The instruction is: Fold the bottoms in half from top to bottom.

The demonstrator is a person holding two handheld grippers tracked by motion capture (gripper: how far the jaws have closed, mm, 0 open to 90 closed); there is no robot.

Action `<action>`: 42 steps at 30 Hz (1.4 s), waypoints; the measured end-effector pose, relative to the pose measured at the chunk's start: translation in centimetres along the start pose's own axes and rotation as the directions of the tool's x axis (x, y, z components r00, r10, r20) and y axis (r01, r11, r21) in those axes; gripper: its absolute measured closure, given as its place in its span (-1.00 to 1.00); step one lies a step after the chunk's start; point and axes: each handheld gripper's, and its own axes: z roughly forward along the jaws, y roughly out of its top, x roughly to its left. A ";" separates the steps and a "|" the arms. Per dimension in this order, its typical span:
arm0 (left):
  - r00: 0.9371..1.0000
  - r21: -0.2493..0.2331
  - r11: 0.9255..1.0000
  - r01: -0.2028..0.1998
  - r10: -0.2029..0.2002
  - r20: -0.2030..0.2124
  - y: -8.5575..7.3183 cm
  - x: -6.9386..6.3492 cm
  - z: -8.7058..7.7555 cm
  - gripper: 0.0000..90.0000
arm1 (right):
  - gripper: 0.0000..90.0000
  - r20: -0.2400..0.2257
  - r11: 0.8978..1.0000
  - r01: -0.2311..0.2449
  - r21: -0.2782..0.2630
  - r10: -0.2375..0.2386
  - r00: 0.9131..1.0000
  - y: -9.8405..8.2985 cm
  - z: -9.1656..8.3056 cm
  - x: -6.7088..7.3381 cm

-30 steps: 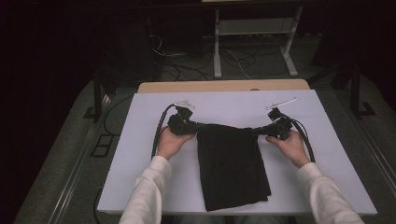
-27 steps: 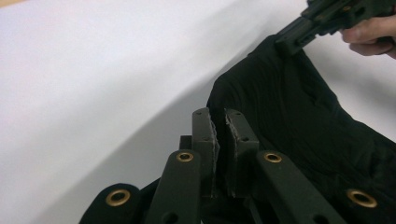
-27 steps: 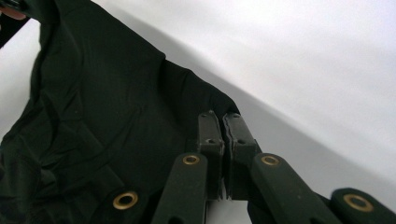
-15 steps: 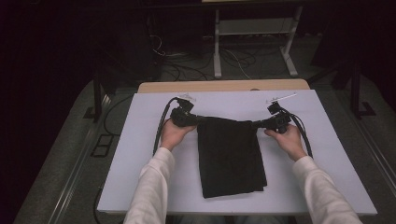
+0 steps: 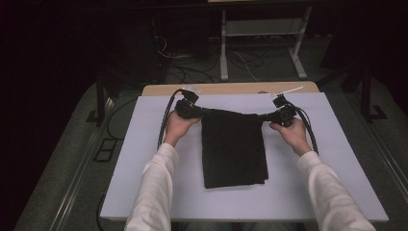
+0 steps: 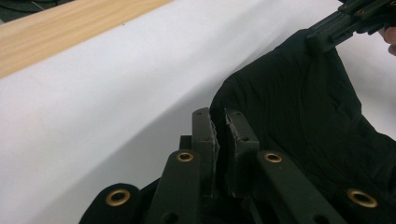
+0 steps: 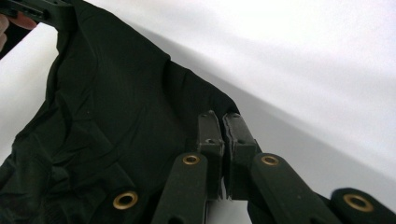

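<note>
- High view: my left hand-held gripper (image 5: 204, 112) and right hand-held gripper (image 5: 263, 117) each pinch a far corner of the black cloth (image 5: 233, 149), which lies mid-desk (image 5: 144, 144).
- Left gripper view: jaws nearly closed on the cloth's edge (fabric bunched between them).
- Right gripper view: jaws clamped tight on the opposite corner.

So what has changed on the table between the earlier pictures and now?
Both grippers, left gripper and right gripper, dragged the folded black cloth away from the person, its near edge sliding up the white table. Both stay shut on its far corners.
</note>
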 end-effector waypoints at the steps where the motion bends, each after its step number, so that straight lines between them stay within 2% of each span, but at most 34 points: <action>1: 1.000 -0.001 1.000 -0.003 0.003 -0.004 0.0 0.1 0.1 0.84 | 0.91 0.001 1.000 -0.003 -0.001 0.003 1.000 0.1 0.1 0.0; 7: 1.000 -0.017 1.000 0.021 -0.021 -0.011 -0.2 1.0 0.7 0.84 | 0.91 0.015 1.000 -0.014 -0.015 0.014 1.000 0.6 0.8 -0.5; 11: 0.998 -0.036 0.997 0.062 -0.062 -0.005 -0.4 1.5 1.1 0.84 | 0.91 0.027 0.999 -0.038 -0.025 0.038 0.999 0.9 1.2 -0.8; 14: 0.998 -0.039 0.998 0.054 -0.055 -0.012 -0.4 1.4 1.3 0.83 | 0.91 0.034 0.999 -0.042 -0.021 0.043 0.998 0.8 1.5 -1.0; 16: 0.998 -0.033 0.998 0.060 -0.061 -0.017 -0.5 1.5 1.5 0.81 | 0.91 0.029 0.998 -0.055 -0.020 0.055 0.998 0.7 1.7 -1.1; 20: 0.997 -0.009 0.997 0.071 -0.071 -0.020 -0.8 1.6 1.9 0.80 | 0.86 -0.033 0.998 -0.049 -0.027 0.048 0.998 0.5 1.8 -1.3; 23: 0.995 -0.026 0.996 0.089 -0.090 -0.032 -1.2 1.6 2.0 0.70 | 0.79 -0.053 0.999 -0.041 -0.031 0.039 0.998 0.6 1.6 -1.2; 25: 0.996 -0.033 0.995 0.090 -0.090 -0.026 -1.3 1.5 2.0 0.63 | 0.68 -0.052 0.999 -0.033 -0.035 0.031 0.998 0.5 1.4 -1.1; 29: 0.995 -0.045 0.995 0.095 -0.095 -0.009 -1.6 1.2 1.7 0.28 | 0.40 -0.013 0.999 -0.003 -0.046 0.003 1.000 0.4 0.9 -0.8; 32: 0.995 -0.069 0.992 0.103 -0.104 -0.003 -1.9 1.0 1.2 -0.02 | 0.06 0.004 0.999 -0.002 -0.045 0.002 1.000 0.2 0.8 -0.9; 34: 0.995 -0.084 0.992 0.096 -0.097 0.001 -2.0 0.9 0.9 -0.19 | -0.16 0.023 1.000 0.003 -0.021 -0.002 1.000 0.0 0.9 -0.8; 36: 0.996 -0.115 0.990 0.082 -0.085 -0.018 -2.3 0.8 0.5 -0.39 | -0.47 0.057 1.000 0.011 -0.012 -0.011 0.998 -0.2 0.9 -0.6; 37: 0.996 -0.127 0.989 0.078 -0.083 -0.033 -2.4 0.7 0.3 -0.52 | -0.56 0.063 1.000 0.014 -0.007 -0.014 0.998 -0.3 0.9 -0.6; 39: 0.994 -0.131 0.987 0.090 -0.096 -0.043 -2.5 0.6 0.0 -0.80 | -0.74 0.075 1.000 0.019 -0.006 -0.018 0.997 -0.5 0.7 -0.5; 41: 0.994 -0.128 0.988 0.087 -0.095 -0.056 -2.6 0.6 -0.3 -0.96 | -0.97 0.082 1.000 0.030 -0.006 -0.029 0.996 -0.8 0.4 -0.4; 42: 0.994 -0.128 0.988 0.088 -0.096 -0.059 -2.7 0.5 -0.5 -0.99 | -1.00 0.084 0.999 0.032 0.001 -0.032 0.996 -0.9 0.3 -0.4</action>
